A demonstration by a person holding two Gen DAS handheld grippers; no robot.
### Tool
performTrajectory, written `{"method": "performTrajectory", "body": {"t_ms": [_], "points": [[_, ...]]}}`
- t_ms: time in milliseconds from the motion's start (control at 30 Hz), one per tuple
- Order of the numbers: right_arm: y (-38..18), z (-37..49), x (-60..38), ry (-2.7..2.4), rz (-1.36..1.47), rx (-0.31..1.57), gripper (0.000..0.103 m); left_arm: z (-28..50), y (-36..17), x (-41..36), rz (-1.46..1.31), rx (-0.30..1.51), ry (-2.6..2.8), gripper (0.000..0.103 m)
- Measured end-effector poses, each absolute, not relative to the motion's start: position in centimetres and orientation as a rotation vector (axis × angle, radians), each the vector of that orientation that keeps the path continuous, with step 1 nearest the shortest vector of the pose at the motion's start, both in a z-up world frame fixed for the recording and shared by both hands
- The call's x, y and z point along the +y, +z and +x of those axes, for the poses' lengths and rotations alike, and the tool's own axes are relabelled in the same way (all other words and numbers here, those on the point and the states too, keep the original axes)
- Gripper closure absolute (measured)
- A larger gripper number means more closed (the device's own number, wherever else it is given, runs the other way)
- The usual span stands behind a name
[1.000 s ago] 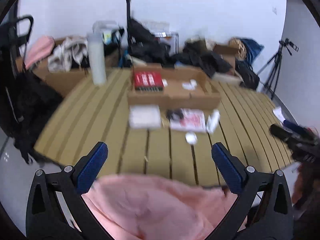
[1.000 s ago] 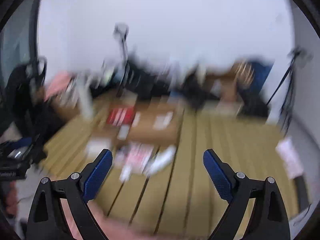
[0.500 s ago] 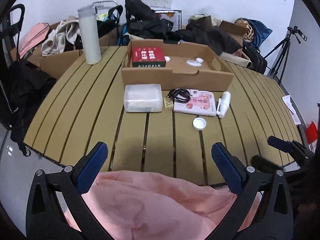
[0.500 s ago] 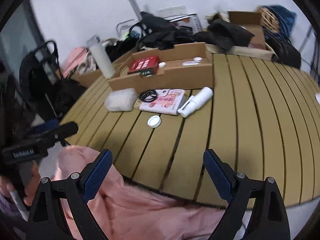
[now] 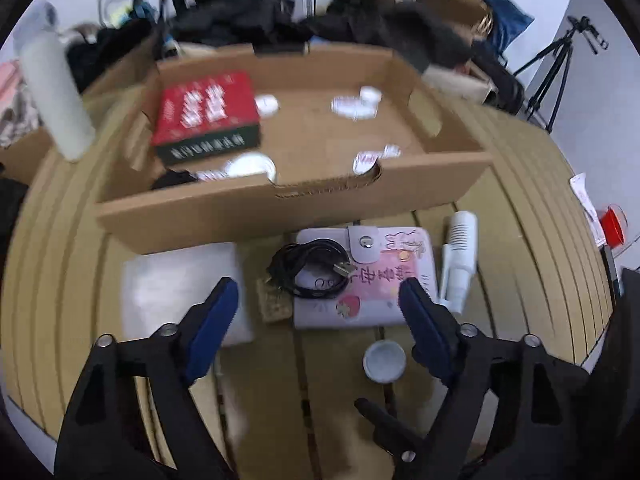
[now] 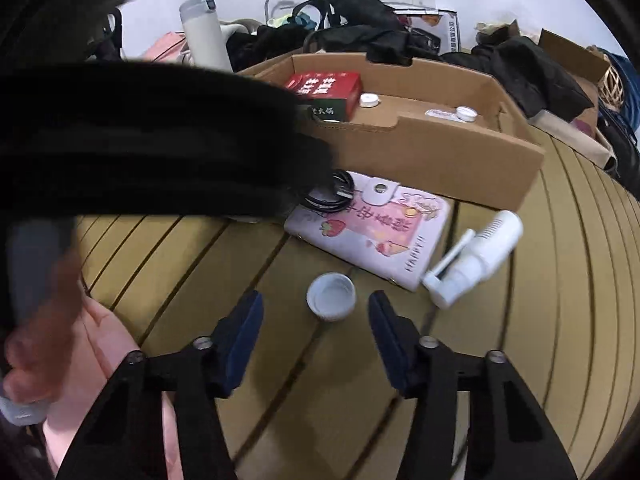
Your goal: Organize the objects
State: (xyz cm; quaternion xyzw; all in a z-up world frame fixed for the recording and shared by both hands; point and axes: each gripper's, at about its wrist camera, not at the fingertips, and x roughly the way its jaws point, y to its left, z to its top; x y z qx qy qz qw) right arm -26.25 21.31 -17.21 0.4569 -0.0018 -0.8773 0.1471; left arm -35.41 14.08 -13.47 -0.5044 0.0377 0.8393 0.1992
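Note:
My left gripper [image 5: 316, 294] hovers over a black cable [image 5: 310, 270] coiled on a pink notebook [image 5: 380, 280]; its jaws are closing and press on nothing. My right gripper [image 6: 315, 305] is low over the slatted table, jaws closing, with a white cap [image 6: 331, 295] between the fingertips and untouched. The same white cap [image 5: 384, 360] lies in front of the notebook [image 6: 384, 236]. A white spray bottle [image 6: 476, 252] lies to the right. Behind stands a cardboard tray [image 5: 304, 204] holding a red box [image 5: 206, 110] and small white caps.
A translucent plastic box [image 5: 176, 296] lies left of the cable. A tall white flask [image 5: 52, 92] stands at the back left. Dark bags and boxes crowd the far side, with a tripod [image 5: 560, 72] at right. The left gripper's black body [image 6: 160, 140] blocks the right wrist view's left half.
Both grippers have dropped and moved forward toward the items in front of the tray. Both pairs of jaws have narrowed. The white cap now sits between the right fingertips.

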Motion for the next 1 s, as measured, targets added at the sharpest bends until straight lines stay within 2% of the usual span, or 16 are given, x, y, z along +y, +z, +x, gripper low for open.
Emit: {"method": "performTrajectory", "body": {"t_ms": [67,100,133,200,267,333,367,400,433,533,767,800,833,867,1000], "points": [[-18.1,-26.7,21.6,-2.527,1.335,-0.006,0.057,-36.0,-13.6,15.0,-1.364,0.175,2.352,0.026],[-18.5,-26.7,21.7,-2.521,1.339,0.001,0.06,-36.4,-14.1,15.3,-1.396,0.199,2.326,0.035],[-18.5,-26.6,21.9,-2.537,1.312,0.012,0.067,-36.7,-14.8,15.4,-1.439,0.208,2.302,0.05],[-18.4,-26.6,22.1,-2.539,1.316,0.023,0.072,-36.7,-15.6,15.1,-1.464,0.229,2.317,0.051],[-18.1,-26.5,22.9,-2.547,1.319,0.003,0.075,-36.0,-15.5,14.9,-1.429,0.233,2.342,0.057],[-17.6,-26.3,23.9,-2.561,1.311,-0.014,0.085,-35.6,-15.5,14.5,-1.431,0.192,2.333,0.065],[-17.3,-26.2,24.4,-2.57,1.308,-0.017,0.085,-35.5,-15.5,14.3,-1.429,0.162,2.333,0.069],[-17.1,-26.0,25.0,-2.576,1.303,-0.028,0.085,-35.3,-15.6,14.2,-1.422,0.142,2.328,0.086],[-16.8,-26.0,25.5,-2.581,1.299,-0.034,0.085,-35.4,-15.6,14.1,-1.423,0.128,2.322,0.093],[-16.3,-25.6,26.9,-2.598,1.297,-0.088,0.085,-35.6,-15.6,13.9,-1.43,0.079,2.302,0.1],[-15.6,-24.3,29.0,-2.511,1.299,-0.344,0.085,-32.6,-13.1,12.6,-1.313,-0.007,2.271,0.098],[-15.5,-24.2,28.9,-2.511,1.297,-0.341,0.085,-32.3,-13.2,12.3,-1.312,0.003,2.294,0.092],[-15.3,-24.2,28.8,-2.508,1.291,-0.336,0.085,-32.0,-13.6,11.9,-1.317,0.006,2.308,0.08],[-15.2,-24.4,28.7,-2.501,1.285,-0.335,0.085,-32.0,-14.3,11.6,-1.341,-0.002,2.298,0.074],[-15.2,-25.0,28.1,-2.478,1.277,-0.327,0.084,-32.2,-16.1,10.6,-1.407,-0.042,2.251,0.068]]}}
